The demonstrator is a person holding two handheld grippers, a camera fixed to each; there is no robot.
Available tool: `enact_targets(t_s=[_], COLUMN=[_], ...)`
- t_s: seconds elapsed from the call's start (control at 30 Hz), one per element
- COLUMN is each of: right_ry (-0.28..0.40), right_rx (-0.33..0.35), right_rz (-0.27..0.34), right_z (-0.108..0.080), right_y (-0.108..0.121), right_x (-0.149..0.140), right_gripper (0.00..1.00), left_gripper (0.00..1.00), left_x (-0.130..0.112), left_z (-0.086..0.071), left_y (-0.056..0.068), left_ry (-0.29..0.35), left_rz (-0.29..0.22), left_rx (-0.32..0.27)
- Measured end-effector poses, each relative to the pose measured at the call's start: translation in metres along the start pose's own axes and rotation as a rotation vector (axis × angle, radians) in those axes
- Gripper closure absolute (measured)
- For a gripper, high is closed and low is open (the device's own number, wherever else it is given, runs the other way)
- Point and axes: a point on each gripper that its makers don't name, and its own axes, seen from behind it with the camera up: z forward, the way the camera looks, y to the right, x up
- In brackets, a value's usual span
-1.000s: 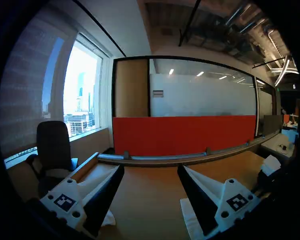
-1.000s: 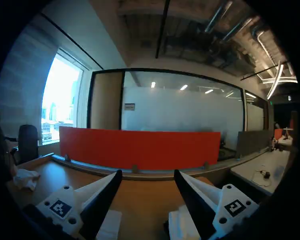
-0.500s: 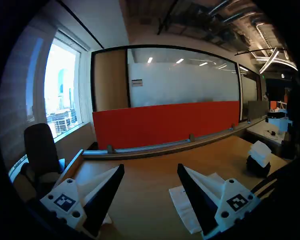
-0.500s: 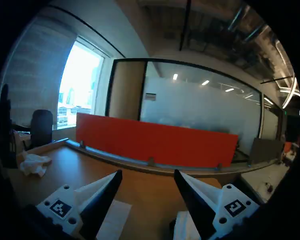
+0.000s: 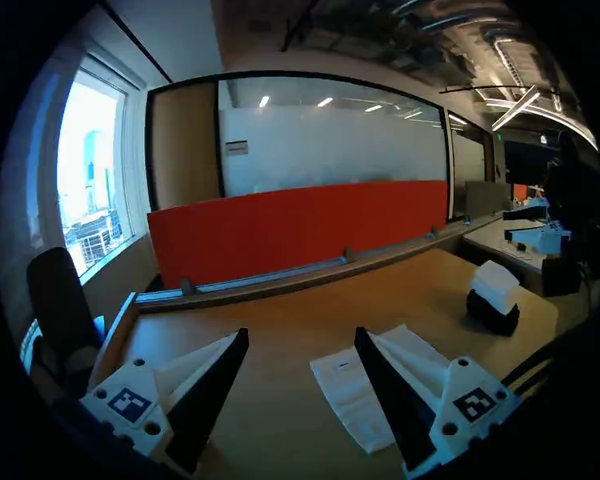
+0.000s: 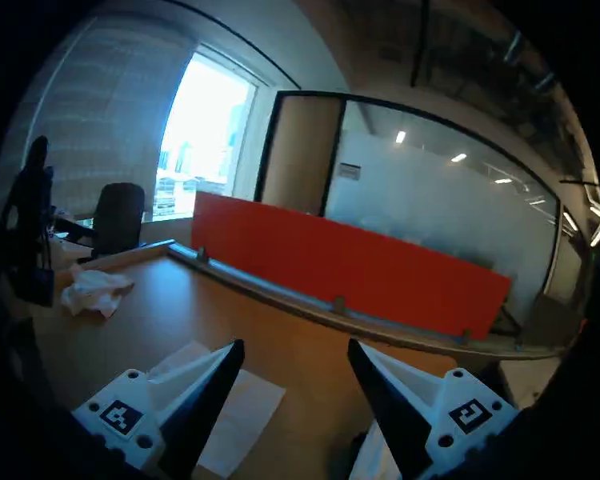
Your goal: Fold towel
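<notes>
Two grippers over the bench (image 5: 284,320) | left gripper (image 5: 300,334) jaws released, empty | right gripper (image 6: 294,346) jaws released, empty | white towel (image 5: 352,392) flat on bench | crumpled cloth (image 6: 96,290) apart

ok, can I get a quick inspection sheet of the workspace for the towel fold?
Surface: wooden desk, level.
Job's things: white towel lying flat on the desk.
Clutter: crumpled white cloth; folded white cloth on a black object.
Grippers: left gripper and right gripper open, fingers holding nothing.
Cables: nothing seen.
Surroundings: red divider, office chair, window.
</notes>
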Motion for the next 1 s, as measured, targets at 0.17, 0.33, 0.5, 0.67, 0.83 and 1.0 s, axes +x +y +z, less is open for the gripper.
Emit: enact_targets(t_s=[0.17, 0.33, 0.5, 0.67, 0.83, 1.0], right_ry=[-0.074, -0.112, -0.134, -0.164, -0.192, -0.211], right_rx=[0.058, 0.104, 0.138, 0.156, 0.171, 0.183], right_rz=[-0.034, -0.044, -0.034, -0.022, -0.018, -0.014], right_z=[0.002, 0.001, 0.003, 0.008, 0.014, 0.019], right_y=[-0.011, -0.021, -0.030, -0.035, -0.042, -0.048], right_x=[-0.016, -0.023, -0.033, -0.053, -0.078, -0.102], right_gripper=[0.00, 0.00, 0.00, 0.00, 0.00, 0.00], left_gripper=[0.01, 0.01, 0.01, 0.01, 0.01, 0.01], left_x=[-0.013, -0.022, -0.035, -0.053, -0.078, -0.103], left_z=[0.002, 0.005, 0.009, 0.014, 0.020, 0.026], left_y=[0.016, 0.025, 0.030, 0.035, 0.044, 0.053], left_ry=[-0.054, -0.085, -0.107, -0.131, -0.161, -0.190], left_rz=[0.020, 0.029, 0.034, 0.042, 0.058, 0.075], left_rx=[-0.070, -0.109, -0.121, -0.133, -0.148, -0.160])
